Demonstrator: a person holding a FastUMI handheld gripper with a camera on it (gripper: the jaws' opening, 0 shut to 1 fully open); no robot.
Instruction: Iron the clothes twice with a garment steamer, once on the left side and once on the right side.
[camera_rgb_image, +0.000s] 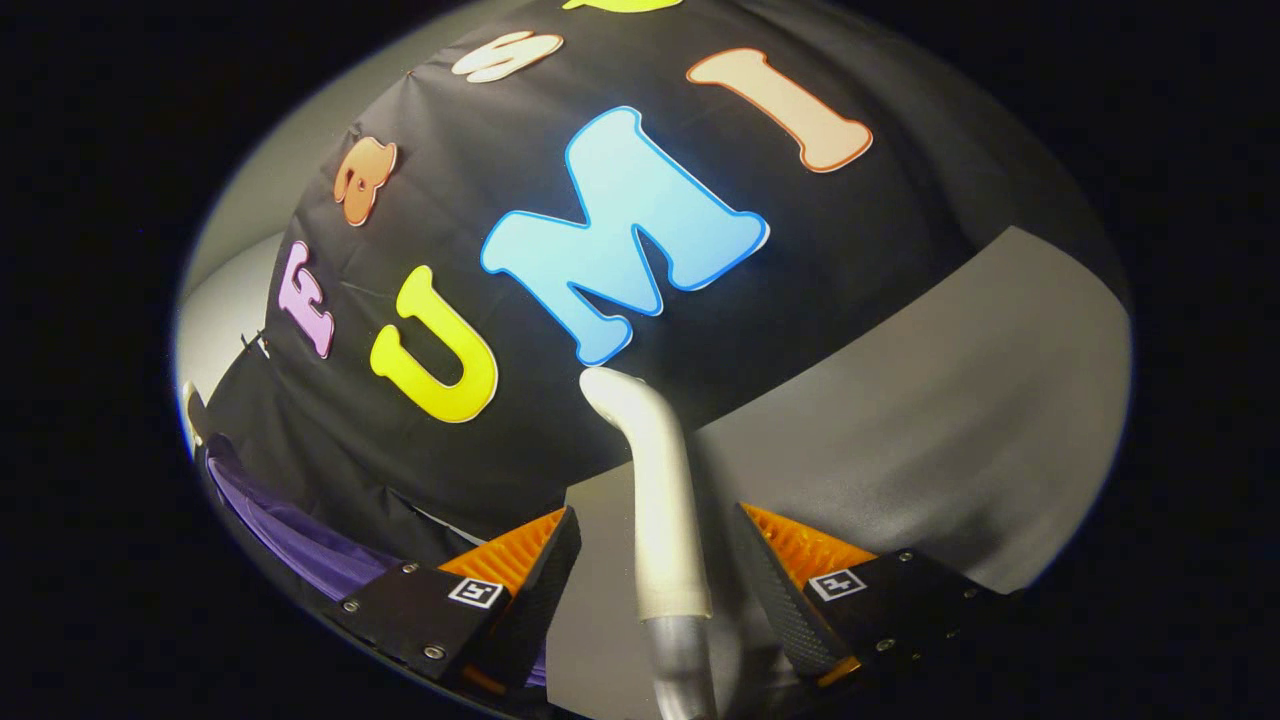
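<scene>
A silvery-white garment steamer (652, 450) rises between my fingers, and its curved top bends left beyond their tips. My gripper (657, 518) is open around it, with a gap showing between the steamer and each finger (545, 585). The steamer's darker metallic lower part runs down between the finger bases. A purple garment (300, 540) lies low to the left of the left finger, mostly hidden by it and by the black cloth.
A grey surface (950, 420) spreads ahead and to the right of the fingers. The booth's black cloth wall (500, 180) stands beyond the steamer. A pale wall (225, 310) shows past its left side.
</scene>
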